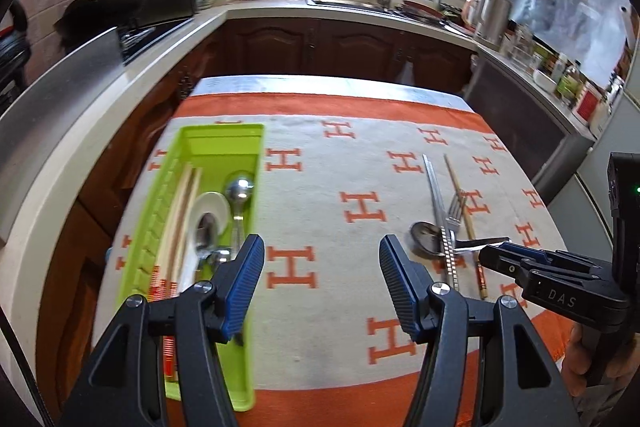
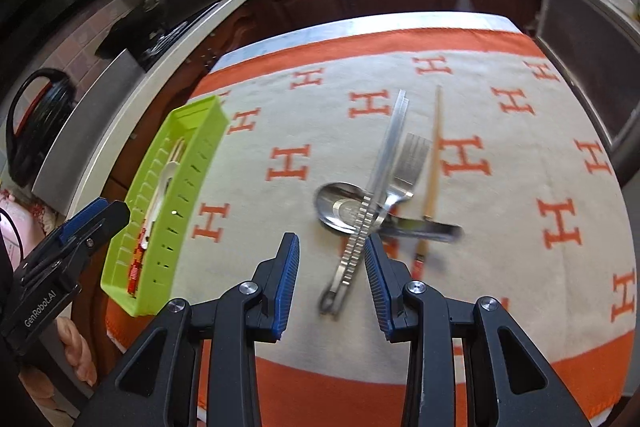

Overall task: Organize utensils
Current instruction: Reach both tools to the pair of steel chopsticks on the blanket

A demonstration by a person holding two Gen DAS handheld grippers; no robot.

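Utensils (image 2: 384, 195) lay tangled right of the tray (image 2: 200, 163); right gripper (image 2: 332, 267) hovered apart over them, left gripper (image 1: 322, 267) apart too (grabbing one could drag others).

I see a lime-green slotted tray (image 1: 224, 143) at the left of my left-wrist view, holding chopsticks (image 1: 180, 215), a white spoon (image 1: 210, 211) and a steel ladle (image 1: 239, 187). Right of centre, metal chopsticks (image 2: 384, 163), a fork (image 2: 408, 163), a spoon (image 2: 340, 205) and a wooden chopstick (image 2: 434, 155) lie crossed.
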